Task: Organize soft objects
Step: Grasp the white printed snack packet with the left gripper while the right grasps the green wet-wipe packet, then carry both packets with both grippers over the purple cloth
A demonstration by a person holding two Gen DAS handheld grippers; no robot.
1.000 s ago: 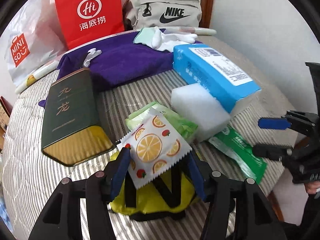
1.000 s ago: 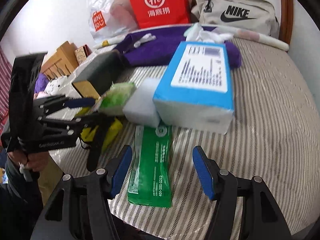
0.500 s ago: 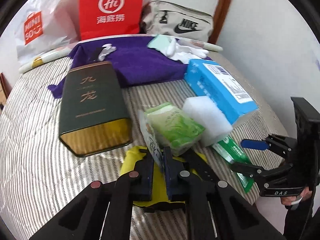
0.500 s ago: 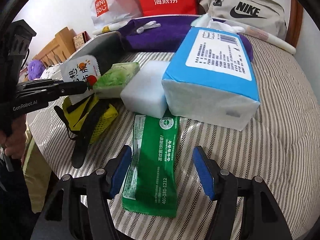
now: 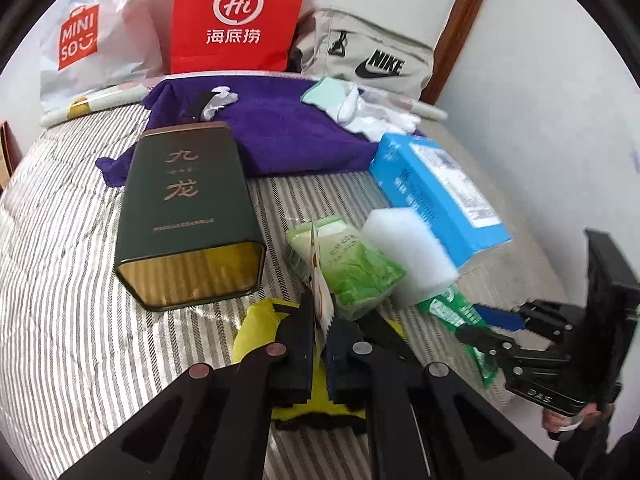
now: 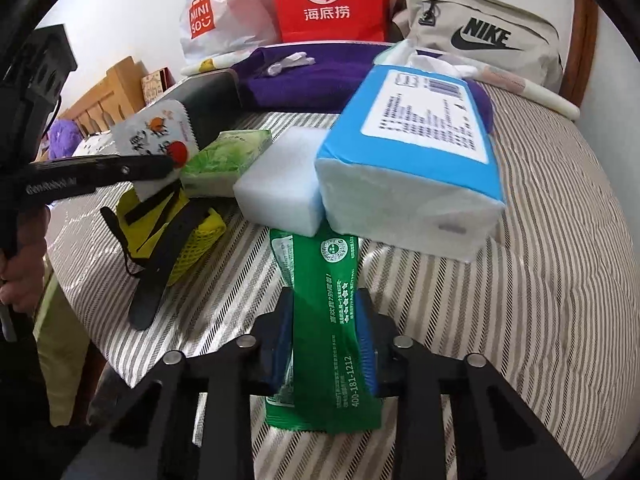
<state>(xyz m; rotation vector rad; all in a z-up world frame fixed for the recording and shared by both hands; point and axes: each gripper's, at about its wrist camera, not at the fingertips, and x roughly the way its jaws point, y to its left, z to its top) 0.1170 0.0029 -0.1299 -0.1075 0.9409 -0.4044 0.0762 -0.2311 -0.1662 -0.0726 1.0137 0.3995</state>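
Right wrist view: my right gripper (image 6: 325, 340) is closing on the glossy green packet (image 6: 330, 320); my left gripper (image 5: 320, 344) pinches the thin serrated fruit-print sachet (image 5: 319, 280) edge-on.

bedroom, striped mattress (image 6: 540, 240), wooden headboard (image 6: 108, 92)

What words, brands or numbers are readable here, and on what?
"MINISO": white plastic bag
"Hi 海底捞": red paper bag
"NIKE": beige bag
"九龙": dark green tin; its small print is unreadable
"400-181-1212": green packet; its other print is too small to read
"DAS": right gripper
Blue tissue pack: label blurred
Fruit sachet: characters blurred
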